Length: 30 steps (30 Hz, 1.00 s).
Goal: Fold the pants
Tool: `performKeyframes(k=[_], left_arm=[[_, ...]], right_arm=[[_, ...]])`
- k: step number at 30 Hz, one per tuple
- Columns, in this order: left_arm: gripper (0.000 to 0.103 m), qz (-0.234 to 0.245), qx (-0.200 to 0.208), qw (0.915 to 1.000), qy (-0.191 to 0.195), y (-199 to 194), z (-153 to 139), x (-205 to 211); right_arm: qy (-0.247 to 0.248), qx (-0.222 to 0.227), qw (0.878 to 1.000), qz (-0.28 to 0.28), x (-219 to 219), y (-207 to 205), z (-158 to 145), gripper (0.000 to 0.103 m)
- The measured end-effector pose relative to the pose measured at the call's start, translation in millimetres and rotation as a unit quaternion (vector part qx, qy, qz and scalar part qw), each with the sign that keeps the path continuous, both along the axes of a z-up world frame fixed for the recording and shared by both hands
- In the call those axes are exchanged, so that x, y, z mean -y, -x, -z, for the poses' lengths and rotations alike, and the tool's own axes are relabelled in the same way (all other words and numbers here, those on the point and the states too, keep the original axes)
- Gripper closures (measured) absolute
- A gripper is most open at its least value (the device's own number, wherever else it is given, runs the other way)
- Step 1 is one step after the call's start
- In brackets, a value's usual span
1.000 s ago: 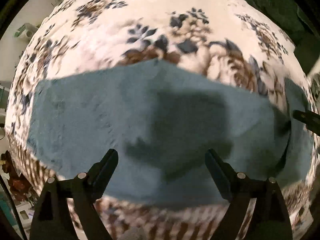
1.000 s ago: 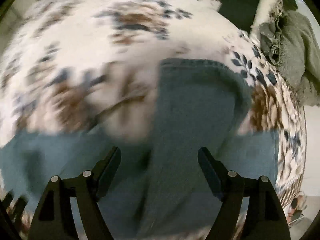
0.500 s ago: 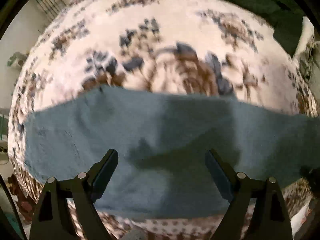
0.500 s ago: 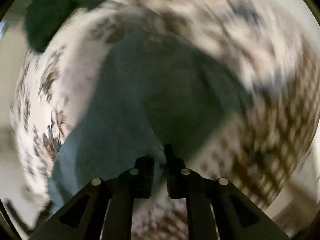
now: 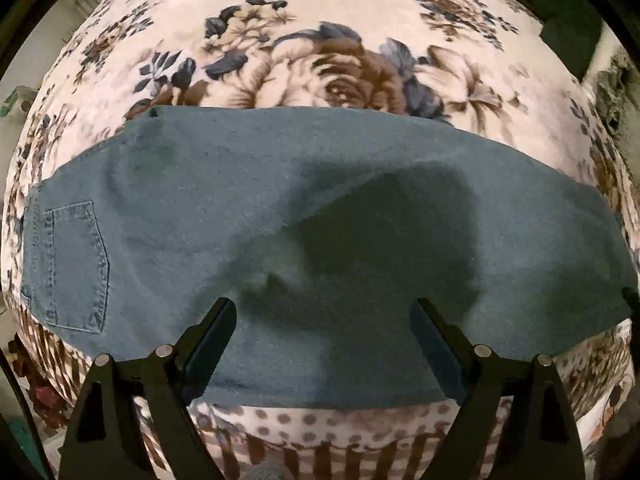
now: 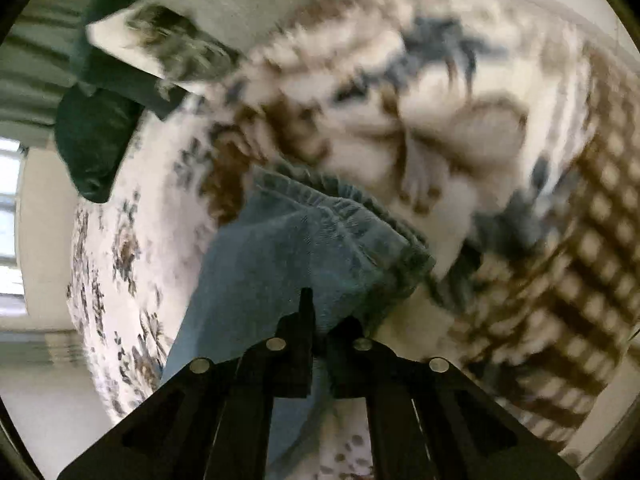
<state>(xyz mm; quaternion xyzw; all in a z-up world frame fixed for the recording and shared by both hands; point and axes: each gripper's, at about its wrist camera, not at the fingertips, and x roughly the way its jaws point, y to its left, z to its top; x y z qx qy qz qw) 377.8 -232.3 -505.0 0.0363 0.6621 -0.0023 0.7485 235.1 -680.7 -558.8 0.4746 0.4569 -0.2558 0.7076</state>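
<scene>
Blue denim pants (image 5: 280, 200) lie flat across a floral blanket (image 5: 340, 60), folded lengthwise, with a back pocket (image 5: 76, 268) at the left end. My left gripper (image 5: 322, 320) hangs open straight above the middle of the pants, with nothing between its fingers. In the right wrist view the hem end of the pants (image 6: 304, 232) is bunched and lifted, and my right gripper (image 6: 320, 320) is shut on the denim near that hem.
A dark green cloth (image 6: 96, 132) and a grey-green knitted garment (image 6: 240, 4) lie at the far side of the blanket. The blanket's dotted and striped border (image 5: 320, 436) runs along the near edge. A window (image 6: 8, 200) shows at the left.
My right gripper swung to the pants' hem end, rolled over and closed on the denim. The left gripper stayed open and slid along the pants, bringing the back pocket into view.
</scene>
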Motion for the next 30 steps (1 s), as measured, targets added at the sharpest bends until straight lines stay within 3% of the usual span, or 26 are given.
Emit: performKeyframes(k=[2, 5, 6, 8, 10, 12, 14, 17, 21, 23, 24, 25, 27, 29, 30], left_arm=[[0.014, 0.01, 0.006, 0.9999, -0.006, 6.0, -0.8, 0.5], [0.014, 0.026, 0.016, 0.9994, -0.016, 14.3, 0.7, -3.5], [0.014, 0.023, 0.016, 0.9996, -0.008, 16.4, 0.7, -8.9], [0.014, 0.008, 0.017, 0.9997, 0.012, 21.6, -2.5, -28.9], [0.014, -0.012, 0.019, 0.9994, 0.025, 25.1, -8.0, -52.4], [0.014, -0.052, 0.026, 0.9977, 0.036, 32.3, -16.5, -92.0], [0.014, -0.094, 0.027, 0.9944, 0.042, 38.8, -22.2, -138.0], [0.014, -0.165, 0.023, 0.9851, 0.043, 49.1, -26.7, -216.1], [0.015, -0.249, 0.005, 0.9679, 0.034, 59.3, -17.5, -318.0], [0.015, -0.295, 0.004, 0.9548, 0.034, 62.5, -5.9, -370.3], [0.015, -0.31, 0.002, 0.9501, 0.034, 63.1, -0.9, -384.9], [0.015, -0.33, -0.001, 0.9429, 0.043, 63.7, 6.8, -402.9], [0.012, -0.365, -0.011, 0.9289, 0.062, 64.3, 22.5, -431.7], [0.012, -0.37, -0.017, 0.9254, 0.079, 63.8, 26.7, -440.5], [0.012, -0.363, -0.017, 0.9285, 0.077, 63.4, 25.0, -440.3]], right_arm=[[0.023, -0.028, 0.999, 0.008, 11.3, 0.0, 6.3, 0.099], [-0.072, -0.095, 0.993, -0.014, 24.8, -5.1, 55.9, 0.096], [-0.074, -0.098, 0.992, -0.023, 25.2, -9.1, 55.8, 0.096], [-0.027, -0.1, 0.993, -0.05, 15.8, -13.3, 29.6, 0.083], [0.001, -0.098, 0.993, -0.073, -4.1, -15.0, 6.3, 0.05], [0.002, -0.096, 0.991, -0.097, -39.4, -16.1, -10.2, 0.041], [-0.04, -0.089, 0.987, -0.131, -84.9, -13.8, -12.9, 0.041], [-0.132, -0.079, 0.975, -0.16, -161.8, -13.6, 2.1, 0.041], [-0.206, -0.075, 0.963, -0.157, -250.9, -16.8, 33.8, 0.041], [-0.218, -0.066, 0.964, -0.14, -282.2, -23.3, 51.3, 0.041], [-0.222, -0.063, 0.965, -0.125, -290.9, -22.9, 59.3, 0.052], [-0.231, -0.057, 0.966, -0.106, -298.1, -24.4, 66.5, 0.097], [-0.21, -0.077, 0.971, -0.079, -305.5, -23.4, 65.7, 0.097], [-0.13, -0.146, 0.974, -0.114, -306.2, -18.4, 53.2, 0.099], [-0.115, -0.175, 0.971, -0.117, -304.2, -15.1, 54.0, 0.099]])
